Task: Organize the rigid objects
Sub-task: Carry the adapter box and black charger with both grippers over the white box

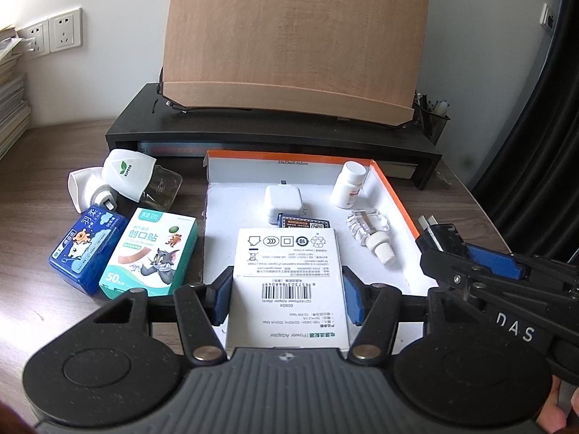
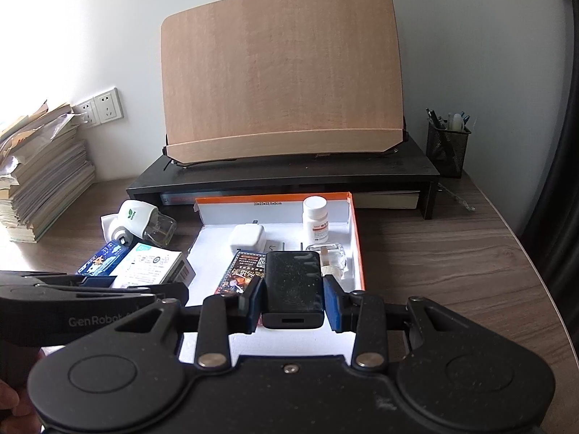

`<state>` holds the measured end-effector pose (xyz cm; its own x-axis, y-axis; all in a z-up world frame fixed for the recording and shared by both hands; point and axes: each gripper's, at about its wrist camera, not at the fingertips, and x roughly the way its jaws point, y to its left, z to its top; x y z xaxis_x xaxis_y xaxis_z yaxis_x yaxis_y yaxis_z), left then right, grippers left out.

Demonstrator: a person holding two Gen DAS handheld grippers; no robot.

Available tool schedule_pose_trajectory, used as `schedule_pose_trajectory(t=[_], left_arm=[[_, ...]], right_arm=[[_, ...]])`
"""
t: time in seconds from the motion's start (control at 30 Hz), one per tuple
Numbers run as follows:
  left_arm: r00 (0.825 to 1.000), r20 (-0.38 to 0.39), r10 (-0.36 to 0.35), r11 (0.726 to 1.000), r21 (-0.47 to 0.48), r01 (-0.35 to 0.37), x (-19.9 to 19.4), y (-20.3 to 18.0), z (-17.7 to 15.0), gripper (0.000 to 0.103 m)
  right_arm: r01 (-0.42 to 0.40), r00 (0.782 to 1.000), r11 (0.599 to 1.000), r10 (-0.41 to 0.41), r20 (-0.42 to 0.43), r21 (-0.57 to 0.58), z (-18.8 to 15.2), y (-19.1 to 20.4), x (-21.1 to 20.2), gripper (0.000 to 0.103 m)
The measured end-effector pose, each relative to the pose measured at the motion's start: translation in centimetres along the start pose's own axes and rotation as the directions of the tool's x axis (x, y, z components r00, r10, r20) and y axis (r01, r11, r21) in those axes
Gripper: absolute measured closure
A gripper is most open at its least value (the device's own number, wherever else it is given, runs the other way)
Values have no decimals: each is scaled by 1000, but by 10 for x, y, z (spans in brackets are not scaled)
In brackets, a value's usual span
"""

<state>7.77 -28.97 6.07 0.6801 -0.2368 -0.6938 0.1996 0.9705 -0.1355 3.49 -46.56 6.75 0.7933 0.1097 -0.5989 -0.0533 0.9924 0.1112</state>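
My left gripper (image 1: 288, 296) is shut on a white power adapter box (image 1: 289, 264), label side up, which hangs over the front of a white cardboard tray with an orange rim (image 1: 398, 195). In the tray lie a white charger cube (image 1: 284, 200), a dark card pack (image 1: 305, 223), a white pill bottle (image 1: 348, 184) and a clear glass bottle (image 1: 371, 226). My right gripper (image 2: 293, 300) is shut on a black power adapter (image 2: 293, 282), held over the tray's near right part (image 2: 356, 238). The same adapter (image 1: 439, 238) shows by the tray's right rim.
Left of the tray sit a blue box (image 1: 87, 249), a teal bandage box (image 1: 152, 256) and two white plug-in heaters (image 1: 126, 175). Behind stands a black riser (image 1: 253, 133) with a wooden book stand. A mesh pen cup (image 2: 447, 148) stands at the back right, stacked books (image 2: 43, 181) at the left.
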Motion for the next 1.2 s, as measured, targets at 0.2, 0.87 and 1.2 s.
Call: schedule_pose_trajectory(t=[0.2, 0.87, 1.2], left_arm=[[1000, -11, 2, 1000, -8, -2, 5, -1, -1, 44], [999, -32, 1, 1000, -15, -1, 13, -6, -5, 44], [999, -37, 6, 1000, -14, -6, 13, -5, -7, 44]], right_arm=[[-2, 1000, 1000, 2, -5, -7, 1, -3, 5, 60], [-2, 999, 1000, 2, -33, -2, -2, -9, 11, 60], [-11, 999, 1000, 10, -37, -5, -2, -9, 12, 60]])
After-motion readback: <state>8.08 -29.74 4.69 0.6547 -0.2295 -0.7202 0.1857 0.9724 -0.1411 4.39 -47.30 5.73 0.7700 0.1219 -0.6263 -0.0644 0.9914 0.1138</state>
